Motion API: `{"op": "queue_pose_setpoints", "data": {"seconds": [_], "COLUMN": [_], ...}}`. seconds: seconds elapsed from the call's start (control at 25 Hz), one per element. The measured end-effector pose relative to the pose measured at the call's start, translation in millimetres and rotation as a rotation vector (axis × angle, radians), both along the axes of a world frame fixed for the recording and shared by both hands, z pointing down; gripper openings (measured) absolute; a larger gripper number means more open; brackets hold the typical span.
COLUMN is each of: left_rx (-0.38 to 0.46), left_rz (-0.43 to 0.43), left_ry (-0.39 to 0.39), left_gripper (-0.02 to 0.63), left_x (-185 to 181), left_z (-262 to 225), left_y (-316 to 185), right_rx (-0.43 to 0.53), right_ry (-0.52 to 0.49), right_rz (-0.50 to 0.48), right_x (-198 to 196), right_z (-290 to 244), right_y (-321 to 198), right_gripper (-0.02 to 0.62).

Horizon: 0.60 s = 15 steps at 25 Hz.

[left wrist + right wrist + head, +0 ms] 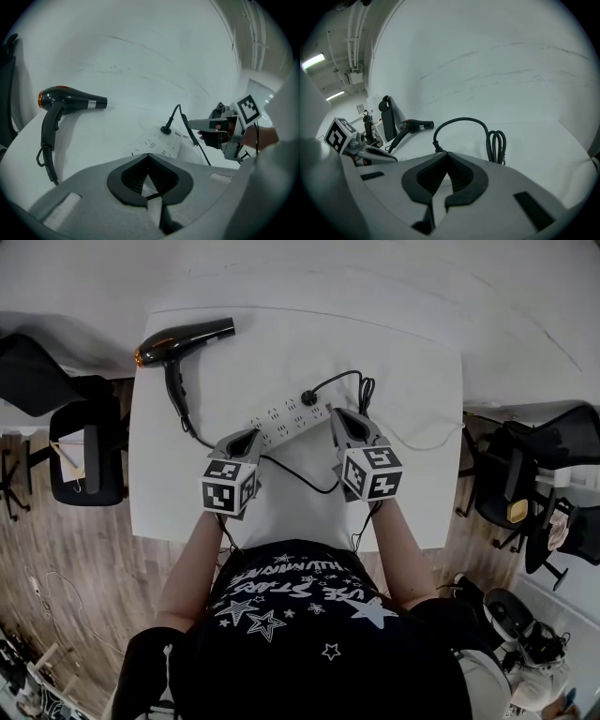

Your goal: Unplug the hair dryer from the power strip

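Note:
A black hair dryer (178, 343) with an orange rear end lies at the far left of the white table (422, 381). Its cord runs to a white power strip (286, 418), where a black plug (308, 397) sits in a socket. My left gripper (251, 435) is shut and empty, just in front of the strip's left end. My right gripper (336, 414) is shut and empty beside the strip's right end, close to the plug. The left gripper view shows the dryer (70, 101), strip (164, 145) and plug (166, 130). A looped cord (461, 122) and coiled bundle (497, 145) show in the right gripper view.
Black office chairs stand left (84, 451) and right (525, 484) of the table on a wooden floor. A thin white cable (427, 444) trails from the strip toward the table's right edge. A pale wall rises behind the table.

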<state>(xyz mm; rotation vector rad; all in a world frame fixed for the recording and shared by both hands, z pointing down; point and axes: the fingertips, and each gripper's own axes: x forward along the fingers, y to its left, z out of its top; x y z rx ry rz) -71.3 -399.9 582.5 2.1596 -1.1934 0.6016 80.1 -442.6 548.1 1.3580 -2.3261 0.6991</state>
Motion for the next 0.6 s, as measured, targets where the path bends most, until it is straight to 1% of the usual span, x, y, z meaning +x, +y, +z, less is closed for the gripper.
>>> {"op": "queue_pose_setpoints", "data": {"seconds": [0.28,0.4,0.52,0.6], "left_rx": [-0.021,-0.053,-0.086,-0.093], "left_rz": [0.010,0.012,0.018,0.033], "left_ry": [-0.045,-0.064,-0.069,-0.086], "left_gripper": [0.008,0.008,0.008,0.008], "left_x": [-1.0,-0.4,0.1,0.6], "left_z": [4.7,5.8,6.6,7.0], "left_y": [0.0,-0.5,-0.6,-0.4], "right_rx": [0.003,0.030,0.037,0.037], "right_ry": [-0.011,-0.027,-0.014,0.004], "right_rz": [-0.027,-0.041,-0.054,-0.077], "right_x": [-5.4,-9.4,-13.4,-18.4], "right_z": [-3.0,-9.7,-10.2,-8.7], "right_y": [-1.7,-4.6,-8.3,-9.3], "right_gripper": [0.009,0.009,0.009,0.011]}}
